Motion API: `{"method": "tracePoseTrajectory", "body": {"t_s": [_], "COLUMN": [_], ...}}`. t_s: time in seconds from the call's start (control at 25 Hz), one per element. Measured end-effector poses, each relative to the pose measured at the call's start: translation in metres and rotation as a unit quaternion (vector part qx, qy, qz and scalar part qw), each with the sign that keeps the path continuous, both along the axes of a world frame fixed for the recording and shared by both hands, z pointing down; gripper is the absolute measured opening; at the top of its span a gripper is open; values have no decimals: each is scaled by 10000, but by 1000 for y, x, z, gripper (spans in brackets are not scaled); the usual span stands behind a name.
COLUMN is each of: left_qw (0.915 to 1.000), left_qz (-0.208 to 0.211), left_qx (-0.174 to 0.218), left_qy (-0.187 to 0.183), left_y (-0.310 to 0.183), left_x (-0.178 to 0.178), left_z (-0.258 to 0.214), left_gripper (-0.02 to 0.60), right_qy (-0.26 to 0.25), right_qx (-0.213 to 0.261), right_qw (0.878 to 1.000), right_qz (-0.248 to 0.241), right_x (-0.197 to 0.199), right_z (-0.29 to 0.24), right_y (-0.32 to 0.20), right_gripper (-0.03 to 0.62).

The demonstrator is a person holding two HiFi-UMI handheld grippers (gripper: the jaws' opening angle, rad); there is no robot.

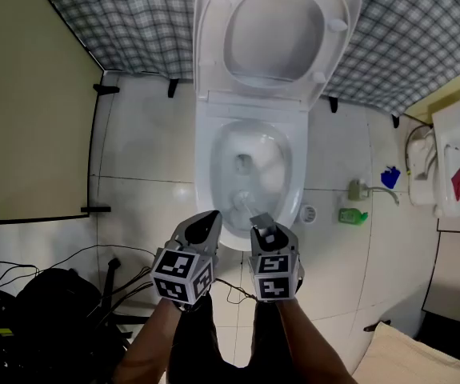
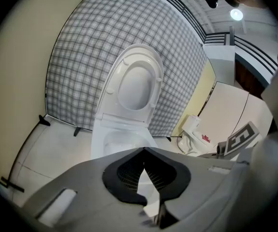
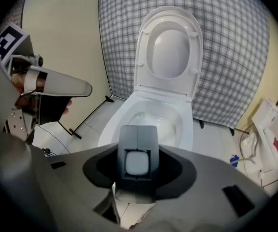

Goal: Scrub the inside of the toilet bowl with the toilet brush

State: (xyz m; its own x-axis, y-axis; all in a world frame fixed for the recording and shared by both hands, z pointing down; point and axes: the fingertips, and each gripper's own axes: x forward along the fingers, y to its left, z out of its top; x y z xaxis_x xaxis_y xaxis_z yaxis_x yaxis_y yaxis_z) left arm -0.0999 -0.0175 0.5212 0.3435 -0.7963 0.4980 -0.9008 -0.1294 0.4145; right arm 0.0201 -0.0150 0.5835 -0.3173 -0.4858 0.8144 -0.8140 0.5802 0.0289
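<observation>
While I hold both tools over the front lip of the toilet bowl (image 1: 204, 174), the right gripper (image 1: 263, 221) pinches the grey handle of the toilet brush (image 3: 138, 151) between its tongs. It is angled down so the pale shaft reaches over the lip into the basin, which I judge to be the stance for scrubbing. The left gripper (image 1: 210, 218) hangs just beside it at the bowl's near-left edge, tongs pressed together at the tips on nothing, apparently kept clear of the work. The lid (image 1: 278, 30) stands raised behind the bowl against a checked curtain (image 1: 118, 14), leaving the basin open. Right of the bowl lie a green object (image 1: 352, 215), a blue object (image 1: 390, 176) and a white fixture (image 1: 454, 166) with a red mark. Left of the bowl and nearer to me sit a black bag (image 1: 38, 310) and cables (image 1: 94, 254). None of these stands between brush and basin; only the idle gripper is close.
</observation>
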Motion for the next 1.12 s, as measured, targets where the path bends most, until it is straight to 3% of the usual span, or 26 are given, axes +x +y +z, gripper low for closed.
{"method": "tracePoseTrajectory", "body": {"t_s": [0.56,1.12], "left_qw": [10000,9999], "left_qz": [-46,86], "left_qx": [-45,-63], "left_qy": [-71,-71], "left_y": [-5,-8], "left_x": [-19,-13], "left_z": [12,12], "left_gripper": [11,11], "right_qy": [498,-588], "right_qx": [-182,-157], "right_qw": [9978,9981], "right_qz": [-400,-54], "right_x": [-19,-12], "right_z": [94,38], "right_y": [-74,-24], "right_gripper": [202,202]}}
